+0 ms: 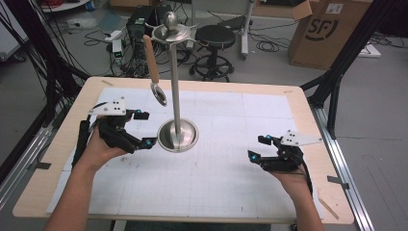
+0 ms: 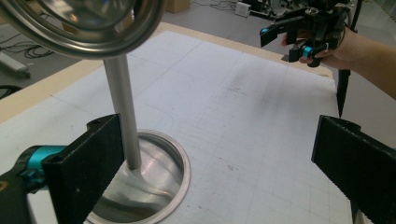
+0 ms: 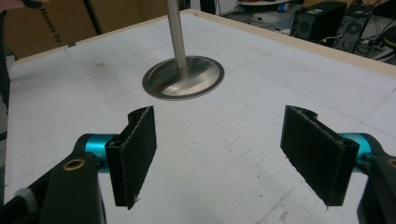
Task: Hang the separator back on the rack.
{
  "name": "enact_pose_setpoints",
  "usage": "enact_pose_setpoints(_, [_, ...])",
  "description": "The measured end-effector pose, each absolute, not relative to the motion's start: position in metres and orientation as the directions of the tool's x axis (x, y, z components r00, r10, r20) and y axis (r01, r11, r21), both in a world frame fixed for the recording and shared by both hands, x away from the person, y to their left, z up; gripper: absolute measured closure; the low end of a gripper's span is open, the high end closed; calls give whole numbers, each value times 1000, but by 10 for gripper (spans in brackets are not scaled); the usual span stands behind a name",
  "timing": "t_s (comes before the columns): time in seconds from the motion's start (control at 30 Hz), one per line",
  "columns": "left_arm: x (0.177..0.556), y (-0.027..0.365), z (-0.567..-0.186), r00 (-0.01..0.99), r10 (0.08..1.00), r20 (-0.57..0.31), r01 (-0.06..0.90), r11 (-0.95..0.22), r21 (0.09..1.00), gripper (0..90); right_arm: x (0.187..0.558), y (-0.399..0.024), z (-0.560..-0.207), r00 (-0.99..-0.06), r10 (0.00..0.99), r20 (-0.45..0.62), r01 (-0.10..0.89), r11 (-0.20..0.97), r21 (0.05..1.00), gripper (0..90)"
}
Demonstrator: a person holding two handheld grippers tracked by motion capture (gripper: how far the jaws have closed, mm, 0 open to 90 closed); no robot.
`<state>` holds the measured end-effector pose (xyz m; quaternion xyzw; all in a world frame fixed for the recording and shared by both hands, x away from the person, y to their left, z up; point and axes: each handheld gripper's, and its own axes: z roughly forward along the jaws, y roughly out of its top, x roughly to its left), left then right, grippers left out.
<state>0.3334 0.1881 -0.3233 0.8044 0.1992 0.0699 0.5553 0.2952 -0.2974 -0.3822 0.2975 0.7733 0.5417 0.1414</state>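
Note:
A tall steel stand (image 1: pixel 176 86) rises from a round base (image 1: pixel 178 135) in the middle of the white mat; its top carries a round dish with a knob (image 1: pixel 171 29). A spoon with a wooden handle (image 1: pixel 153 72) hangs from that top, bowl down. My left gripper (image 1: pixel 144 129) stands open just left of the base, nothing between its jaws; in the left gripper view the pole (image 2: pixel 122 112) sits close by the left jaw. My right gripper (image 1: pixel 256 147) is open over the mat to the right, and its own view faces the base (image 3: pixel 183 77) from a distance.
The wooden table (image 1: pixel 308 115) carries a white gridded mat (image 1: pixel 226 178). Beyond the far edge are a black stool (image 1: pixel 215 43), a cardboard box (image 1: pixel 327 29), cables and electronics on the floor. Black frame posts stand at both sides.

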Motion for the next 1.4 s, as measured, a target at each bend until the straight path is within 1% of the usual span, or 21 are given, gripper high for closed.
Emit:
enact_pose_setpoints(0.1, [332, 185, -331, 906, 412, -99, 251, -335, 908, 35, 295, -299, -382, -781, 616, 103, 306, 234, 923, 258])
enact_pose_setpoints(0.2, [331, 185, -338, 902, 420, -104, 261, -337, 904, 17, 295, -299, -382, -782, 616, 94, 297, 237, 925, 258])
enact_pose_setpoints(0.43, [330, 187, -347, 896, 428, -116, 278, -338, 899, 17, 296, -298, -386, -782, 614, 103, 313, 244, 918, 258])
enact_pose_setpoints(0.67, [333, 182, -359, 898, 423, -119, 274, -327, 904, 17, 299, -295, -388, -792, 602, 102, 310, 252, 917, 258])
enact_pose_setpoints(0.8, [336, 178, -367, 896, 427, -118, 286, -356, 889, 17, 300, -294, -389, -792, 602, 101, 313, 259, 914, 258])
enact_pose_setpoints(1.17, [335, 174, -369, 892, 440, -99, 278, -364, 889, 17, 304, -295, -396, -789, 604, 117, 335, 263, 905, 258])
enact_pose_setpoints(1.4, [334, 179, -371, 888, 442, -128, 294, -332, 897, 17, 302, -290, -396, -793, 598, 115, 338, 274, 900, 258])
